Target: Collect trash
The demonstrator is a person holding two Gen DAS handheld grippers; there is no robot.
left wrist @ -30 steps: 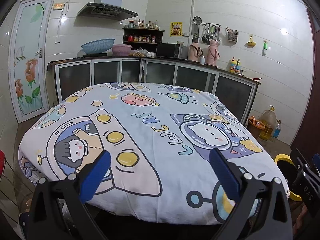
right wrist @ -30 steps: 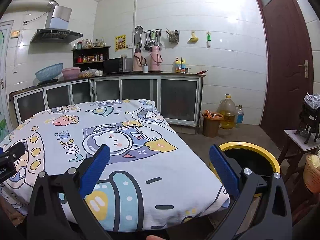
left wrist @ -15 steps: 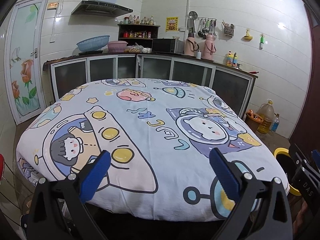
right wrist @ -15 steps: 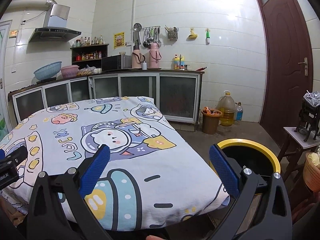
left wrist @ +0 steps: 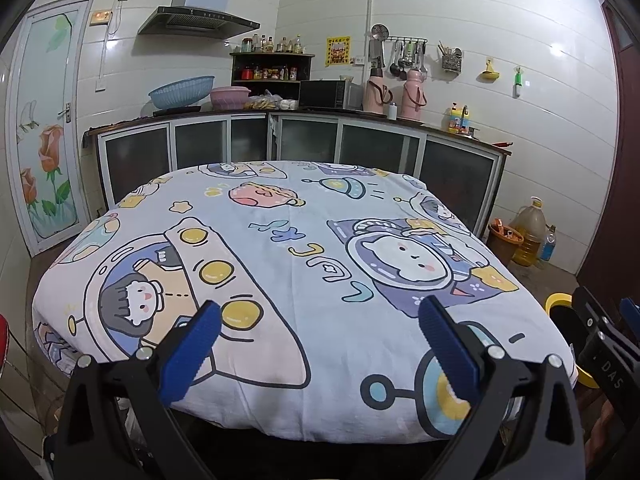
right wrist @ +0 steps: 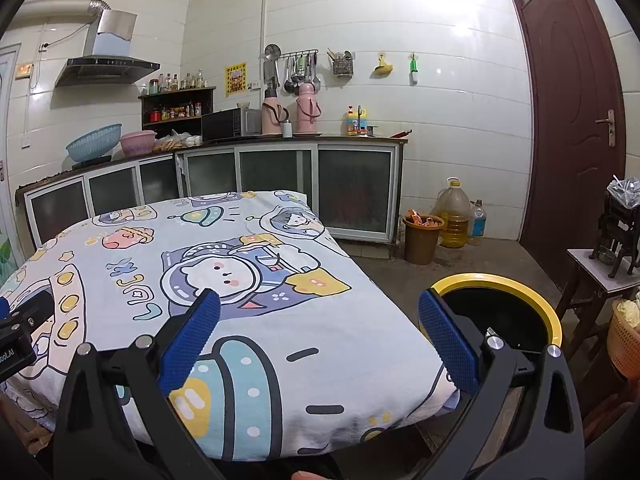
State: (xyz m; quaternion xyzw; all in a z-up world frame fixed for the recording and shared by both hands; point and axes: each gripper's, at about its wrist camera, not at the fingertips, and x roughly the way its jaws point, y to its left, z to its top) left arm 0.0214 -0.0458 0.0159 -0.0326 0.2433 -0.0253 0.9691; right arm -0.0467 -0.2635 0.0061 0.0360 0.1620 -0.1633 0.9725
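Landmark: table draped in a pale cartoon-astronaut printed cloth (left wrist: 304,264); cloth top lay bare in both views, no loose trash visible on it.

Containers: a black round bin with a yellow rim (right wrist: 500,312) stood on the floor just beside the table's right edge; its inside read dark, contents could not be told. Beyond the table's far right corner, by the cabinets, a small brown plastic bucket (right wrist: 422,240) held orange scraps; next to it a large clear jug of yellow oil (right wrist: 454,216) and a small blue-labelled bottle (right wrist: 477,220). On the counter behind the table, a blue mesh basin (left wrist: 182,90) and a pink basin (left wrist: 230,97); contents not visible.

Left gripper (left wrist: 318,344) hovered at the table's near edge, blue-padded fingers (left wrist: 192,354) spread wide, nothing between them. Right gripper (right wrist: 318,342) hovered at the table's near right corner, fingers likewise wide apart and empty; its right finger overlapped the bin's rim in view.

View differences: only the right wrist view showed the bin's whole mouth, the dark red door (right wrist: 572,120), a small side table carrying a black metal machine (right wrist: 618,232), and an orange woven basket (right wrist: 624,344) with pale yellowish stuff inside; the left wrist view showed only a sliver of the bin, plus a rose-painted glass door (left wrist: 44,132) left of the table.
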